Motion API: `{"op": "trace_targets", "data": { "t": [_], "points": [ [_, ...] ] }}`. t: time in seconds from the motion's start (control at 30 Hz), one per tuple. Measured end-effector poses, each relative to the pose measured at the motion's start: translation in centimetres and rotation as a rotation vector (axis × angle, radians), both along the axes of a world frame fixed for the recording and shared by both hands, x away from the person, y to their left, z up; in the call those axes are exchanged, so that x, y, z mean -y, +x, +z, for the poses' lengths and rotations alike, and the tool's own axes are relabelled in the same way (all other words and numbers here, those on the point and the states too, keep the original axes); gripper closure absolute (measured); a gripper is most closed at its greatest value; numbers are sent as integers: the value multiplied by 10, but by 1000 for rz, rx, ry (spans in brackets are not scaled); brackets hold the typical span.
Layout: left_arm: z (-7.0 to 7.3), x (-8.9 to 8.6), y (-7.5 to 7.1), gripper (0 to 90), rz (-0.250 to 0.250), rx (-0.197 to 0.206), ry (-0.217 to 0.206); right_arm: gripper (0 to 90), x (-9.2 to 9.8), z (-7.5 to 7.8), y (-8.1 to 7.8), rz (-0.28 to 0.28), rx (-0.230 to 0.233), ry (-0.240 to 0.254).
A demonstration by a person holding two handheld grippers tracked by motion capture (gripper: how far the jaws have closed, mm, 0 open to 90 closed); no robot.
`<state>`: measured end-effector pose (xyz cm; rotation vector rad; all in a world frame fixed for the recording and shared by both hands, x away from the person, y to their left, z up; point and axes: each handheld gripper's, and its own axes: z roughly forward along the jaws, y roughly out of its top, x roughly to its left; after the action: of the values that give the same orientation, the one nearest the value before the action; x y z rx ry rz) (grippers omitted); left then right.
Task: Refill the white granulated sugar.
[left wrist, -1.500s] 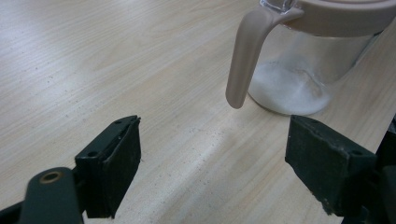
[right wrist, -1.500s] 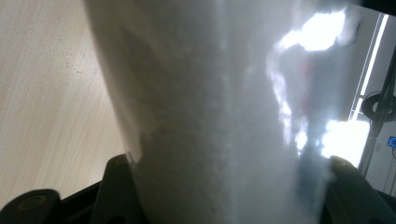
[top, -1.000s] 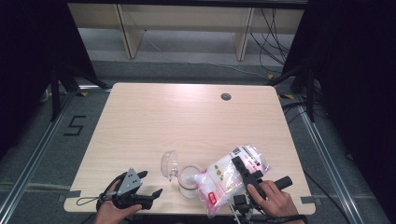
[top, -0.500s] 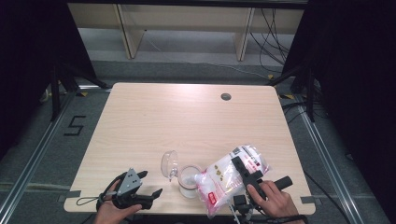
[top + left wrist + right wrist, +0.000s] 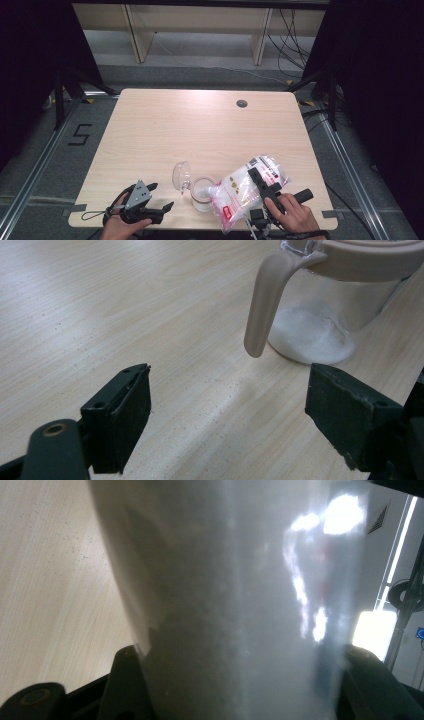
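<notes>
At near-left table (image 5: 165, 125) edge: left gripper (image 5: 162, 197), jaws apart, nothing between them, resting on the wood, pointed toward the jar. Centre-near: clear jar (image 5: 202, 194) with white powder at its bottom, hinged lid (image 5: 181, 175) flipped open to its left. Right: bag (image 5: 247, 190) of white powder, tilted, lower corner at the jar's rim, clamped across its body by right gripper (image 5: 262, 187).

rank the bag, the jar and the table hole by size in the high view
1. bag, clearly the largest
2. jar, with its open lid
3. table hole, smallest, though it sits farther from the camera
</notes>
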<state>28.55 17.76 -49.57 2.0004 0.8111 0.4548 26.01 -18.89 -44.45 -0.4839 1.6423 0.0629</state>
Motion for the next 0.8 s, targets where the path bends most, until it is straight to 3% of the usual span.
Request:
{"op": "trace_targets", "data": {
  "t": [0.5,0.53,0.57,0.8],
  "points": [
    [0,0,0,183,2,-1,-1,501,0,0,-1,-8,3,1],
    [0,0,0,183,2,-2,-1,501,-2,3,0,20,23,-41],
    [0,0,0,183,2,-1,-1,501,-2,5,1,34,37,-52],
    [0,0,0,183,2,-2,-2,502,-2,6,1,34,37,-65]
  ]
}}
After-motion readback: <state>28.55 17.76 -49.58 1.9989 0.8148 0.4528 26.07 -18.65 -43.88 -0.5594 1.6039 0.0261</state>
